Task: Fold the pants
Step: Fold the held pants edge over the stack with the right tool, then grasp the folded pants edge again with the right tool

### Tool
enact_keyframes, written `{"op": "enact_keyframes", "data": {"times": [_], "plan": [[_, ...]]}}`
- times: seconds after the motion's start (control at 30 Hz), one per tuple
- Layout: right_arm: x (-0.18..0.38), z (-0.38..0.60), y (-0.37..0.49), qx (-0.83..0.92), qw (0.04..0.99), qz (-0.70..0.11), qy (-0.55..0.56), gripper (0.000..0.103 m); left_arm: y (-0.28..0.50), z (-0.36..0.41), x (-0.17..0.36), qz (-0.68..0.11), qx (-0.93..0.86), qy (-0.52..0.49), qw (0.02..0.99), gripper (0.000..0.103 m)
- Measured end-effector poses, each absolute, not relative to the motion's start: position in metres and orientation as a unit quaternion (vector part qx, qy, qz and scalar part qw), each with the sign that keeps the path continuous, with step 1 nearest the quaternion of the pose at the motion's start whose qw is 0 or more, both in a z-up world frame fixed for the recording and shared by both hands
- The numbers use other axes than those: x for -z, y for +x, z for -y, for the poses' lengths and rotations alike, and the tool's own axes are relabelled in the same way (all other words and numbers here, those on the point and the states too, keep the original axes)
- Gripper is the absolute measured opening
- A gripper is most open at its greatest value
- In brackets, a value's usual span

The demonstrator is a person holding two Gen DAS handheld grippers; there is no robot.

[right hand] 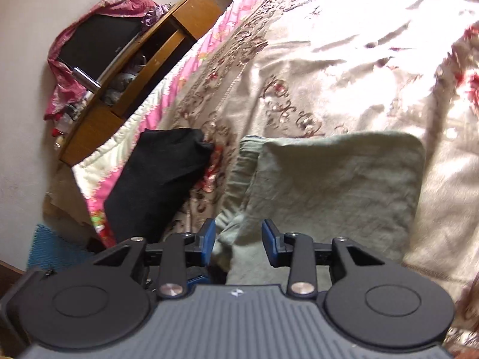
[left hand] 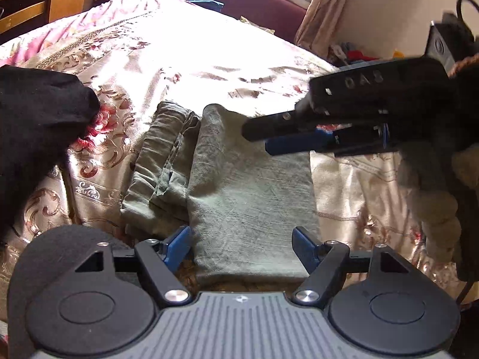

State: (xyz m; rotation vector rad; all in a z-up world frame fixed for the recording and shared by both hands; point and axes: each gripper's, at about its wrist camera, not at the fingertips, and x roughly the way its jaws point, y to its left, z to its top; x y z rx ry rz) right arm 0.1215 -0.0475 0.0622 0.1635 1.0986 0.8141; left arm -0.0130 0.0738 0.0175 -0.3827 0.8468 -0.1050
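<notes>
Left gripper (left hand: 242,246) stood released, jaws spread wide, straddling the near hem of the pants (left hand: 248,191); no cloth between the pads. Whether the tips touched the fabric: could not tell.

Right gripper (right hand: 238,243) likewise released, jaws apart, poised over the near-left part of the bundle. In the left wrist view the right gripper (left hand: 260,139) came in from the right side, above the pants' far-right portion; blue pad and black finger separated there too.

Pants lay on the bedspread (left hand: 143,48) near the bed's front edge, already folded to a compact, roughly rectangular bundle, top layer flat, with loose layered edges showing along its left side. Long axis ran away from the left gripper, toward the far edge of the bed.

A black garment (right hand: 161,176) lay just left of the pants, apart from them, near the bed's left edge.

Judgement: the left gripper was nearer the near hem; a final fold would carry that hem along the long axis. Risk: the left-side layers slipping out.
</notes>
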Motion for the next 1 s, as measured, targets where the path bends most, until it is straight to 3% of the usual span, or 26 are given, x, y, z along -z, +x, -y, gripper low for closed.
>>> {"op": "enact_keyframes", "data": {"times": [0.37, 0.43, 0.5, 0.57, 1.0], "plan": [[-0.022, -0.021, 0.155, -0.286, 0.790, -0.541, -0.018, 0.039, 0.003, -0.081, 0.010, -0.423, 0.050, -0.208, 0.881, 0.084], [-0.020, -0.016, 0.157, -0.275, 0.790, -0.547, -0.023, 0.017, 0.001, -0.087, 0.010, -0.417, 0.050, -0.222, 0.880, 0.069], [-0.024, -0.006, 0.160, -0.273, 0.787, -0.553, -0.009, 0.009, 0.001, -0.093, 0.014, -0.424, 0.057, -0.247, 0.870, 0.044], [-0.030, 0.002, 0.161, -0.270, 0.792, -0.548, -0.001, 0.005, 0.001, -0.097, 0.017, -0.427, 0.068, -0.268, 0.861, 0.026], [-0.084, -0.001, 0.166, -0.323, 0.803, -0.497, 0.068, 0.004, -0.009, -0.132, -0.029, -0.361, 0.058, -0.258, 0.894, 0.023]]}}
